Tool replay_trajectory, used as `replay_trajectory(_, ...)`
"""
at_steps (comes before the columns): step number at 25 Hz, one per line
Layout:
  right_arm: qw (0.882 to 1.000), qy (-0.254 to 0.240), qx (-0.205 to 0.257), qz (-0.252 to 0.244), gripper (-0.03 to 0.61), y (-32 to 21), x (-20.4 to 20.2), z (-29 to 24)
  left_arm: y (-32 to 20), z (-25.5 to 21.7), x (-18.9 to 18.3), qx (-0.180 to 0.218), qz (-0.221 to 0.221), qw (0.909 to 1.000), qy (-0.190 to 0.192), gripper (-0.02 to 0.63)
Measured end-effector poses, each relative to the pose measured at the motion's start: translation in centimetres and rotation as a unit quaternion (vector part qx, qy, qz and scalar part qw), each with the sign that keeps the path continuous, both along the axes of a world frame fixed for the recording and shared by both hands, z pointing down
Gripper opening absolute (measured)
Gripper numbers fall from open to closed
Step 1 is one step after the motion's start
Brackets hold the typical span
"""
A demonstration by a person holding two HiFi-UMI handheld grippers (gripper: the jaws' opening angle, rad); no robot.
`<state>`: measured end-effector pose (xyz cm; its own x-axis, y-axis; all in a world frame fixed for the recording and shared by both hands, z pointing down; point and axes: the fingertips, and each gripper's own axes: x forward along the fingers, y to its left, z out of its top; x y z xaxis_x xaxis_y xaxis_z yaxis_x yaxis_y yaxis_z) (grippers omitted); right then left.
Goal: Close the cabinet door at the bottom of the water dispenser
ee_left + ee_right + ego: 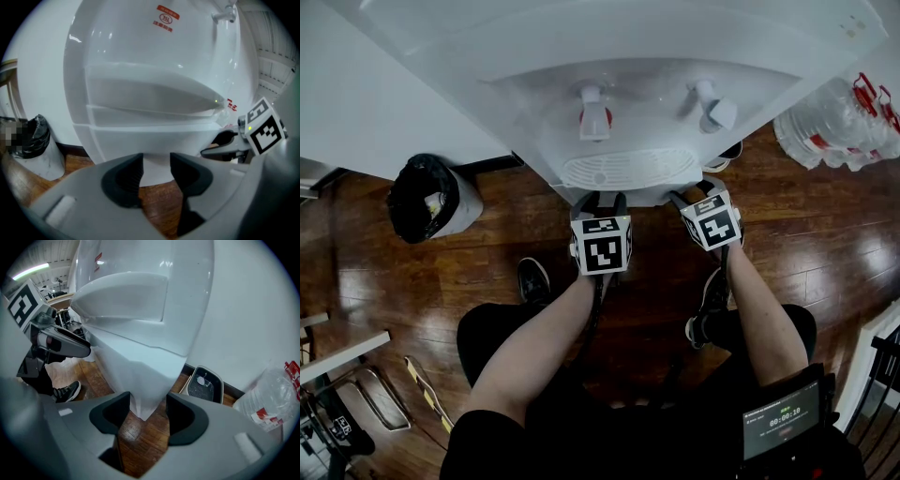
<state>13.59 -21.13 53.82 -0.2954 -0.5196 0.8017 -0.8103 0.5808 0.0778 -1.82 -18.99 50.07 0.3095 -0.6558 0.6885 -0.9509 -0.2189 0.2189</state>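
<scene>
The white water dispenser (619, 103) stands in front of me, its two taps above the drip grille. Its lower cabinet front (150, 138) fills the left gripper view as a pale panel under a ledge. In the right gripper view that lower part (140, 366) ends in a sharp vertical edge; whether the door stands ajar I cannot tell. My left gripper (600, 202) (157, 164) is held close to the lower front, open and with nothing in it. My right gripper (698, 199) (146, 404) is open too, and the white edge shows beyond its gap.
A bin with a black liner (427, 197) (35, 140) stands on the wooden floor left of the dispenser. Empty water bottles (834, 122) (276, 399) lie at the right. A dark tray (204, 385) sits by the wall. The person's shoes (532, 279) are just behind the grippers.
</scene>
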Motion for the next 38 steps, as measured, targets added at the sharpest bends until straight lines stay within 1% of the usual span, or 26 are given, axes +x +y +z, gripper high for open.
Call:
replay_trajectory(5, 1.0, 0.006, 0.002, -0.004, 0.244, 0.0, 0.1, 0.0, -0.4, 0.5, -0.4, 0.009, -0.004, 0.9998, -0.019, 0.202)
replay_trajectory(11, 1.0, 0.013, 0.012, 0.004, 0.23, -0.4, 0.2, -0.7, -0.4, 0.6, -0.3, 0.002, -0.013, 0.9998, -0.018, 0.202)
replay_trajectory(19, 1.0, 0.005, 0.023, 0.007, 0.229, -1.3, 0.2, -1.0, -0.6, 0.5, -0.2, 0.011, -0.007, 0.9996, -0.024, 0.201)
replay_trajectory(25, 0.999, 0.014, 0.03, 0.009, 0.229, -2.1, 0.8, -0.9, -0.9, 0.1, 0.2, 0.013, -0.007, 0.9997, -0.019, 0.201)
replay_trajectory(28, 0.999, 0.011, 0.03, 0.01, 0.229, -2.2, 0.7, -1.1, -0.9, 0.1, 0.2, 0.011, -0.008, 0.9997, -0.02, 0.201)
replay_trajectory(30, 0.999, 0.008, 0.028, 0.012, 0.229, -2.1, 0.4, -1.4, -0.8, 0.3, 0.2, 0.005, -0.004, 0.9996, -0.027, 0.201)
replay_trajectory(33, 1.0, 0.007, 0.015, 0.021, 0.231, -2.3, 0.3, -0.9, -0.9, 1.2, 0.9, -0.021, 0.032, 0.9984, -0.042, 0.201)
replay_trajectory(35, 0.999, -0.001, -0.005, 0.033, 0.219, -2.1, 0.5, -0.4, -0.7, 1.4, 1.4, -0.047, 0.048, 0.9974, -0.028, 0.202)
replay_trajectory(38, 0.998, -0.031, -0.021, 0.048, 0.178, -1.3, 0.9, -0.8, 0.3, 0.0, 2.3, -0.07, 0.046, 0.9964, 0.016, 0.202)
